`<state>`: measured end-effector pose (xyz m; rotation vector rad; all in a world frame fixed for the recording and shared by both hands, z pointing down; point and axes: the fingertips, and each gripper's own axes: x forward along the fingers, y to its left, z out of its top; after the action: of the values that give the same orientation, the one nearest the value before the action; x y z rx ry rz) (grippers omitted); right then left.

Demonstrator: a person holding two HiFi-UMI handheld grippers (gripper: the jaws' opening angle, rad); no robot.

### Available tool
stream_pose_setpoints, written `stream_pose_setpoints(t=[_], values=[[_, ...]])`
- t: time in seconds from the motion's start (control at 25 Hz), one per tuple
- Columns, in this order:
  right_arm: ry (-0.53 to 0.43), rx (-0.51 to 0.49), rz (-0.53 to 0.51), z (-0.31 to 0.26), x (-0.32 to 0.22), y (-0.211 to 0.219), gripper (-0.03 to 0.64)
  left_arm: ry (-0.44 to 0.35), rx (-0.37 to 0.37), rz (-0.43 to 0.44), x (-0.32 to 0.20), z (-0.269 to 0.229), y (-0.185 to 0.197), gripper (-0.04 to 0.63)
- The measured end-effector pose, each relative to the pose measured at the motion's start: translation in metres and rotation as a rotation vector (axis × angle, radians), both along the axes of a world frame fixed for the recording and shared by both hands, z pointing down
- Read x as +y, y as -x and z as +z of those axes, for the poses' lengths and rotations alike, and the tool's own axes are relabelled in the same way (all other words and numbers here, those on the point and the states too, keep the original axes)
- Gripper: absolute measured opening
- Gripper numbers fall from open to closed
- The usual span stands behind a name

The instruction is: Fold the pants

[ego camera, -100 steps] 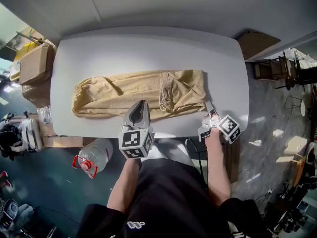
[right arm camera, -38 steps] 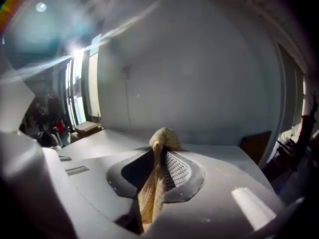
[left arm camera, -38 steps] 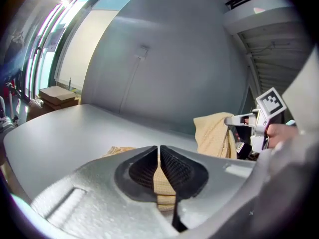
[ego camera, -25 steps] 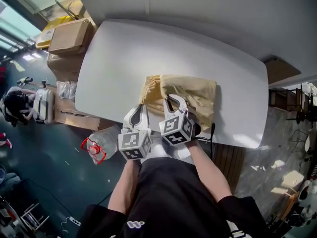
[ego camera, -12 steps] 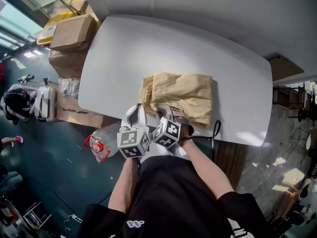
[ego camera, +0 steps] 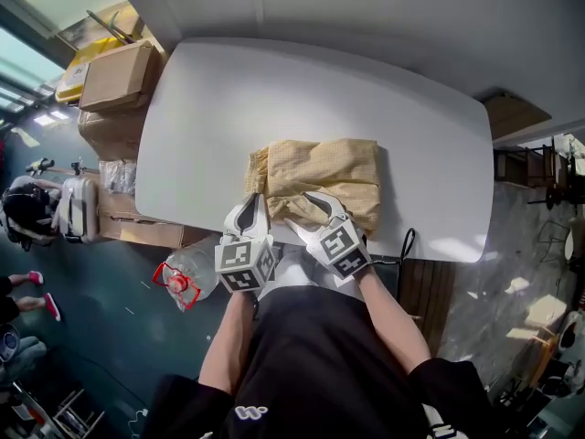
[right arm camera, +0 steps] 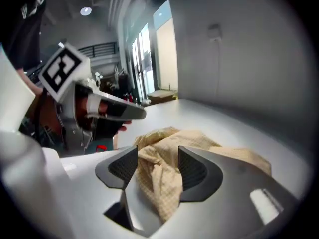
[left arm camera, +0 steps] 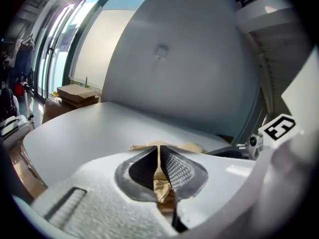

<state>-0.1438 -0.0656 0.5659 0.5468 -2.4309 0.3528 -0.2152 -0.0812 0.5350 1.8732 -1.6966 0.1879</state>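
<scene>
Jaws of my left gripper (ego camera: 259, 199) clamp the folded pants (ego camera: 320, 165), lying at six o'clock on the tabletop (ego camera: 228, 99); my right gripper (ego camera: 318, 203) has just been opening its jaws, cloth slack between them. A snag on withdrawal would undo the fold.

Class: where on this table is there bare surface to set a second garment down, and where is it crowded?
Bare: the table beyond the pants, and its left end by the cardboard boxes. A narrower strip right of the pants. Crowded: the near edge, where the left gripper pinches cloth and the right gripper, jaws just opened, straddles it.
</scene>
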Motion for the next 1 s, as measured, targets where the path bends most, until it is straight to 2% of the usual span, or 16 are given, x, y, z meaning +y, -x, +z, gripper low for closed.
stream_pose_setpoints(t=[0.16, 0.28, 0.4, 0.6, 0.88, 1.0], values=[[-0.117, -0.237, 0.200, -0.083, -0.048, -0.053, 0.135, -0.066, 0.022, 0.045, -0.018, -0.025, -0.021, 0.020], [-0.199, -0.347, 0.371, -0.134, -0.066, -0.102, 0.007, -0.136, 0.023, 0.095, -0.033, -0.054, -0.041, 0.020], [-0.272, -0.400, 0.483, -0.161, -0.070, -0.140, 0.005, -0.201, 0.012, 0.145, -0.039, -0.082, -0.059, 0.020], [-0.313, -0.399, 0.618, -0.168, -0.070, -0.178, 0.005, -0.256, -0.021, 0.163, -0.035, -0.108, -0.072, 0.020], [-0.353, -0.396, 0.602, -0.172, -0.062, -0.173, 0.005, -0.301, -0.060, 0.142, -0.028, -0.123, -0.072, 0.012], [-0.360, -0.380, 0.589, -0.169, -0.058, -0.170, 0.005, -0.310, -0.045, 0.119, -0.024, -0.128, -0.072, 0.011]])
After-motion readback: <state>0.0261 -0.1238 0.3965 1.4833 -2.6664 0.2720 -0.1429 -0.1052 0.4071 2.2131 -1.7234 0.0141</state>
